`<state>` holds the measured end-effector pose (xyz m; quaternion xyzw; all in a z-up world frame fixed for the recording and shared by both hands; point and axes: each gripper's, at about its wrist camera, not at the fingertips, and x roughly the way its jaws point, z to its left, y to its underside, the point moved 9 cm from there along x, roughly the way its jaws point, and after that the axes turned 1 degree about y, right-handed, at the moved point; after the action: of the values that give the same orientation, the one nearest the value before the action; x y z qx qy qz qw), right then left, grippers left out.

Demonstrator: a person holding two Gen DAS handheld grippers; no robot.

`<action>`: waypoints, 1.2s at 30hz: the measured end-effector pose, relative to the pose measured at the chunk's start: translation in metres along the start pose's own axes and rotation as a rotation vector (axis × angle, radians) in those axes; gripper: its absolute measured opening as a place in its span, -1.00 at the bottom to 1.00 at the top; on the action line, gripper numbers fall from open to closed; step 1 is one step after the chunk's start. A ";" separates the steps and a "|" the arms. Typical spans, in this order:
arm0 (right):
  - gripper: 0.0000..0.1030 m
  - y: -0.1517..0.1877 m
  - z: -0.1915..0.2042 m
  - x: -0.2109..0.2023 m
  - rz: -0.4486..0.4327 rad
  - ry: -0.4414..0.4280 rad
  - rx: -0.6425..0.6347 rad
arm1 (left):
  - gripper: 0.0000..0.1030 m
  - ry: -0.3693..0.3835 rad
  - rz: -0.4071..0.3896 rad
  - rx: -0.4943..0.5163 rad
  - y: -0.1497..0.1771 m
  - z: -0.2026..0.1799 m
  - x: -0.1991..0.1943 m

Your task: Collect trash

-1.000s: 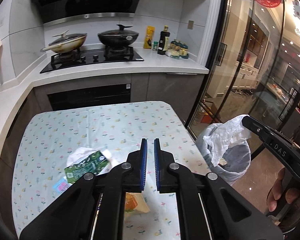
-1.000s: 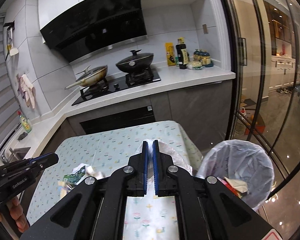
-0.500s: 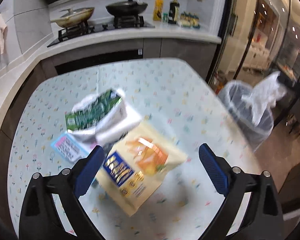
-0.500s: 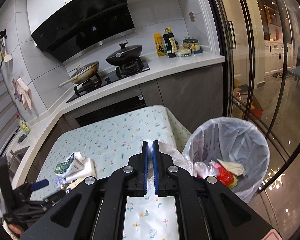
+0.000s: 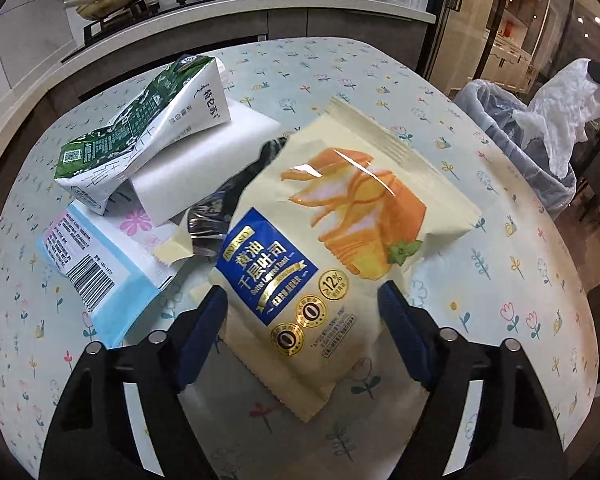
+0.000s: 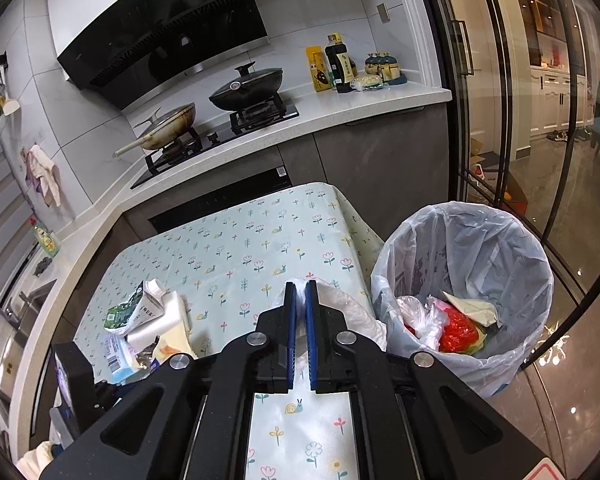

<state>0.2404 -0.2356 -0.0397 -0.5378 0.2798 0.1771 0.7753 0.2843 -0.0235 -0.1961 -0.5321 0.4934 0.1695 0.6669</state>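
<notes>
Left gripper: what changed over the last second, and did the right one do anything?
The left gripper dropped toward the table, went from shut to wide, and is now closing around the yellow toast bag, pads not yet pressing. The right gripper sank slightly nearer the trash bin, still clamped on the white plastic bag. The milk carton and other wrappers stayed put.

Evenly lit from overhead, sharp throughout; glare streak on the glossy cream toast packet (image 5: 340, 216); ceiling-light reflections in the dark glass door (image 6: 540, 80); heavy fisheye bending, black corners.
</notes>
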 end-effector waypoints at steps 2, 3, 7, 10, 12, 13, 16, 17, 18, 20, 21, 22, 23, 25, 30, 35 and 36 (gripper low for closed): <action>-0.91 0.001 0.001 0.001 0.003 0.001 0.001 | 0.04 0.011 -0.002 0.003 -0.002 -0.005 -0.001; -0.91 0.000 0.001 0.002 0.004 0.001 0.001 | -0.26 0.021 -0.002 0.011 -0.003 -0.008 -0.001; -0.91 0.002 0.004 0.002 0.008 -0.004 0.001 | -0.66 0.009 0.001 0.032 -0.007 -0.020 0.001; -0.91 0.002 0.004 0.002 0.008 -0.005 0.000 | -0.58 0.069 -0.010 -0.004 -0.010 -0.025 -0.008; -0.91 0.002 0.003 0.000 0.005 -0.004 -0.001 | -0.18 0.061 -0.025 -0.006 -0.015 -0.023 -0.016; -0.91 0.002 0.002 -0.001 0.004 -0.003 0.001 | 0.18 0.044 -0.039 -0.005 -0.018 -0.020 -0.020; -0.91 0.000 -0.001 -0.003 -0.005 -0.005 0.010 | 0.47 0.019 -0.072 -0.022 -0.029 -0.008 -0.026; -0.91 0.000 -0.001 -0.004 -0.008 -0.005 0.012 | 0.47 0.021 -0.064 -0.040 -0.031 -0.002 -0.025; -0.91 -0.001 -0.001 -0.004 -0.008 -0.005 0.011 | 0.47 0.033 -0.053 -0.067 -0.030 0.003 -0.023; -0.91 -0.001 -0.003 -0.004 -0.008 -0.006 0.011 | 0.47 0.066 -0.035 -0.118 -0.027 0.008 -0.017; -0.91 -0.001 -0.003 -0.004 -0.008 -0.006 0.012 | 0.47 0.081 -0.030 -0.140 -0.026 0.008 -0.014; -0.91 -0.001 -0.003 -0.004 -0.009 -0.007 0.013 | 0.47 0.102 -0.024 -0.156 -0.025 0.007 -0.012; -0.91 -0.001 -0.003 -0.004 -0.008 -0.007 0.014 | 0.47 0.112 -0.017 -0.162 -0.023 0.006 -0.010; -0.91 -0.001 -0.003 -0.004 -0.005 -0.009 0.016 | 0.47 0.115 0.007 -0.160 -0.015 0.000 -0.002; -0.91 0.002 0.000 -0.001 0.005 -0.007 0.007 | 0.16 0.130 0.011 -0.195 -0.007 -0.010 0.006; -0.91 0.003 0.001 0.000 0.008 -0.006 0.009 | -0.55 0.171 0.019 -0.163 -0.012 -0.031 0.002; -0.91 0.003 0.001 0.000 0.006 -0.005 0.009 | -0.69 0.164 0.010 -0.151 -0.014 -0.033 0.000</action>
<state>0.2391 -0.2339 -0.0418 -0.5329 0.2805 0.1796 0.7778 0.2788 -0.0579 -0.1869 -0.5905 0.5348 0.1652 0.5814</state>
